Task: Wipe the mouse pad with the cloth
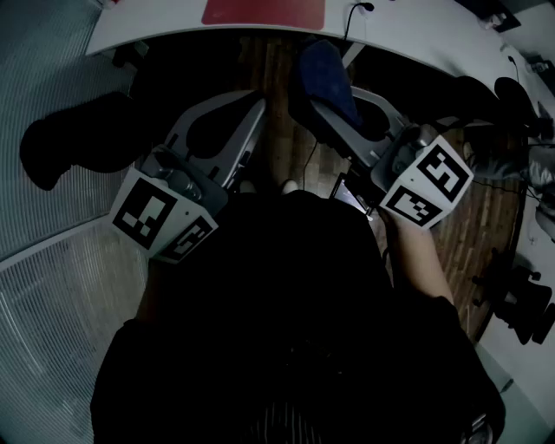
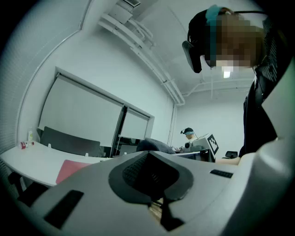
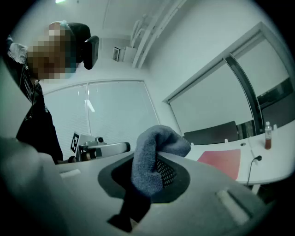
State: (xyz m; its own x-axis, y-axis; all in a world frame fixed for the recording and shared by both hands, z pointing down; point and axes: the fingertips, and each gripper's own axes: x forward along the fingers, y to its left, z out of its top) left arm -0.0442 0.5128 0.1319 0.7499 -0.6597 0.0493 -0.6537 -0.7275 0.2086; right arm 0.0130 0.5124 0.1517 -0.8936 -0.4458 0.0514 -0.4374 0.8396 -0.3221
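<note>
My right gripper (image 1: 334,108) clenches its fingers on the cloth (image 1: 323,78); my left gripper (image 1: 251,113) is closed, empty. Mouse pad (image 1: 263,12) top centre: I'd say wiping hasn't begun.

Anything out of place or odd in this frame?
Nothing spilled or damaged. The cloth is bunched in the right tool, held off the table, short of the red mouse pad.
</note>
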